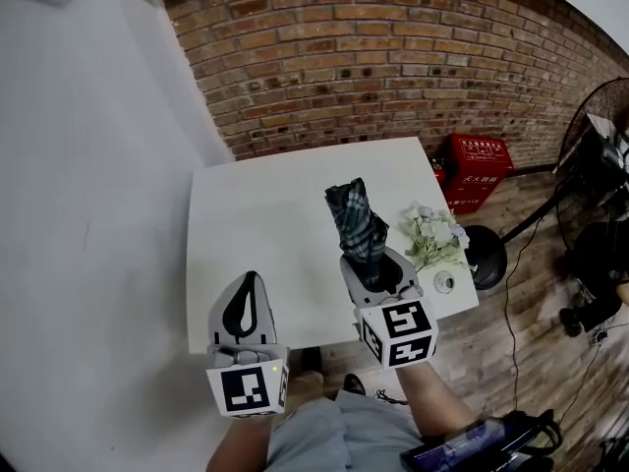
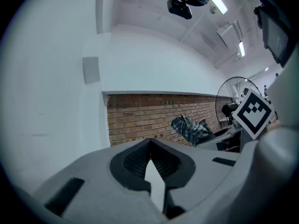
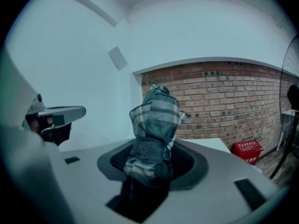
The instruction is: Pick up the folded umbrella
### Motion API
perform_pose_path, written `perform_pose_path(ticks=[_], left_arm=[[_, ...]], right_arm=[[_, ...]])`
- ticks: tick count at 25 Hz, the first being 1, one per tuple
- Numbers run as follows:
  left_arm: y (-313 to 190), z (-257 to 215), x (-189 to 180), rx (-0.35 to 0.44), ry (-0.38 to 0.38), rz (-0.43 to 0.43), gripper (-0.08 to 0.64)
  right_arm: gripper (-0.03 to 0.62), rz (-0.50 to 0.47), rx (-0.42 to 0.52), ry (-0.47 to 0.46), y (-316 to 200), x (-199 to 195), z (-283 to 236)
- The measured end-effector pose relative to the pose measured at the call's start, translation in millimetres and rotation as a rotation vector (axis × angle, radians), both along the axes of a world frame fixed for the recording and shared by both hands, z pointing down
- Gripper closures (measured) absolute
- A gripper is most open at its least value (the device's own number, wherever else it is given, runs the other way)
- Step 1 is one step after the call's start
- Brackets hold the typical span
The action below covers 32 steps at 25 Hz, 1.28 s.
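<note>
The folded umbrella [image 1: 359,226], dark plaid fabric, is lifted off the white table [image 1: 265,214] and points away from me, towards the brick wall. My right gripper [image 1: 380,265] is shut on its lower end, and the fabric [image 3: 156,118] fills the gap between the jaws in the right gripper view. To the left, my left gripper [image 1: 250,281] is held over the table's front edge, shut, with nothing in it. In the left gripper view the umbrella [image 2: 190,129] shows off to the right of those closed jaws [image 2: 150,147].
A bunch of pale artificial flowers [image 1: 433,236] and a small round white object [image 1: 444,283] lie at the table's right edge. A red fire-equipment box [image 1: 478,170] stands by the brick wall [image 1: 393,57]. A floor fan [image 1: 600,136] stands to the right, with cables on the wooden floor.
</note>
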<state>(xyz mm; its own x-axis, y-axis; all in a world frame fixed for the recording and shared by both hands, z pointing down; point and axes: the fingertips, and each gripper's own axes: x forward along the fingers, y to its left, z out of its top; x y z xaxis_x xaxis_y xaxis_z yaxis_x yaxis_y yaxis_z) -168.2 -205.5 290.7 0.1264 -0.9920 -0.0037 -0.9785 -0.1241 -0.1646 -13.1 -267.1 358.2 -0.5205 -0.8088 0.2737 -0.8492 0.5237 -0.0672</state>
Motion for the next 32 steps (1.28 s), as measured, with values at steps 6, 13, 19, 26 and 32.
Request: perform_pose_path(ticks=[6,13,19,26,32], left_arm=[[15,-13,8,0.033,-0.007,-0.02,0.554],[28,-29,12,0.074,-0.02,-0.045,0.554],[34,-43,11,0.109,-0.033,-0.066,0.554],[45,-58,18,0.145,-0.036,-0.074,0.554],[50,-71,20,0.175,-0.035,-0.083,0.554]], right_arm=[[0.397,-0.022,0.048,-0.009,12,5,-19],[0.397,-0.042,0.104,-0.026,23,11,-41],[0.397,-0.05,0.168,-0.041,29,16,-63],[0.396,-0.053,0.227,-0.046,41,23,-84],[0.396,-0.059,0.28,-0.043,49,26,-103]])
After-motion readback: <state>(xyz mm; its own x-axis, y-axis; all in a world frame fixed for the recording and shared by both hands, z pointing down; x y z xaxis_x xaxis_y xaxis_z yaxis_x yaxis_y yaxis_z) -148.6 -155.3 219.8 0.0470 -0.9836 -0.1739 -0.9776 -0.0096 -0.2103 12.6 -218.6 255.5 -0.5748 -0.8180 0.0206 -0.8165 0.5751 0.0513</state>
